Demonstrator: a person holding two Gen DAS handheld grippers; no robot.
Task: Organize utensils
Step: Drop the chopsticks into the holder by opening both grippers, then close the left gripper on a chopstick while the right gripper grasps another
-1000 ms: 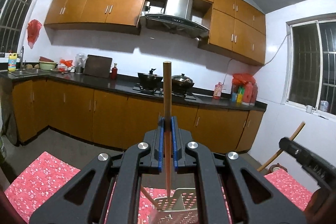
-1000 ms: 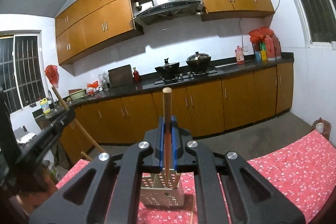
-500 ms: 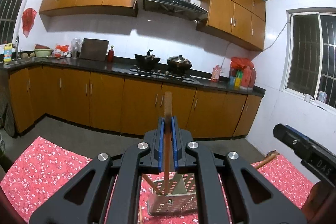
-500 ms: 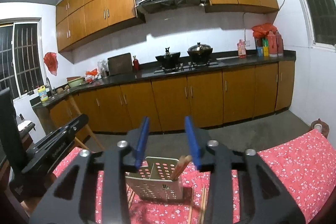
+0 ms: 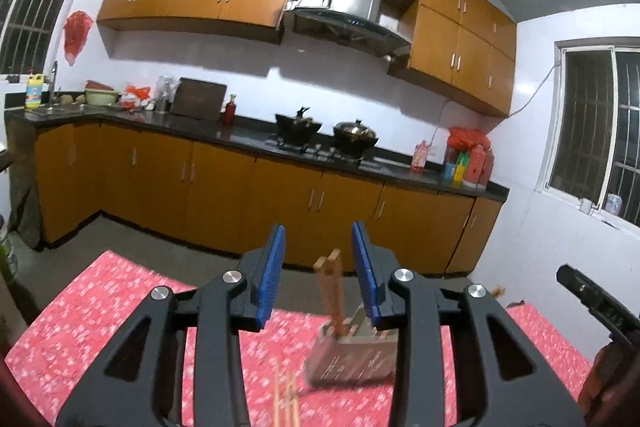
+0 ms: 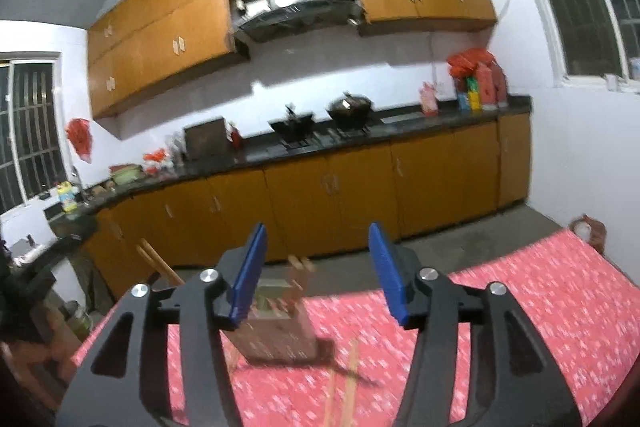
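Note:
A perforated metal utensil holder [image 5: 352, 359] stands on the red flowered tablecloth [image 5: 100, 307]. Wooden chopsticks [image 5: 332, 291] stand in it, leaning. My left gripper [image 5: 318, 267] is open and empty above and behind the holder. More chopsticks [image 5: 286, 399] lie on the cloth below it. In the right wrist view the holder [image 6: 276, 327] with chopsticks [image 6: 300, 267] sits between the open, empty fingers of my right gripper [image 6: 318, 271]. Loose chopsticks [image 6: 344, 379] lie in front of it.
Kitchen counter [image 5: 248, 137] with two pots [image 5: 298, 125] runs along the far wall behind the table. The other gripper's body shows at the right edge [image 5: 592, 299] of the left view and at the left edge [image 6: 36, 267] of the right view.
Both grippers opened and released their chopsticks into the holder, the right one first, the left one after. Both have pulled back and up from the holder.

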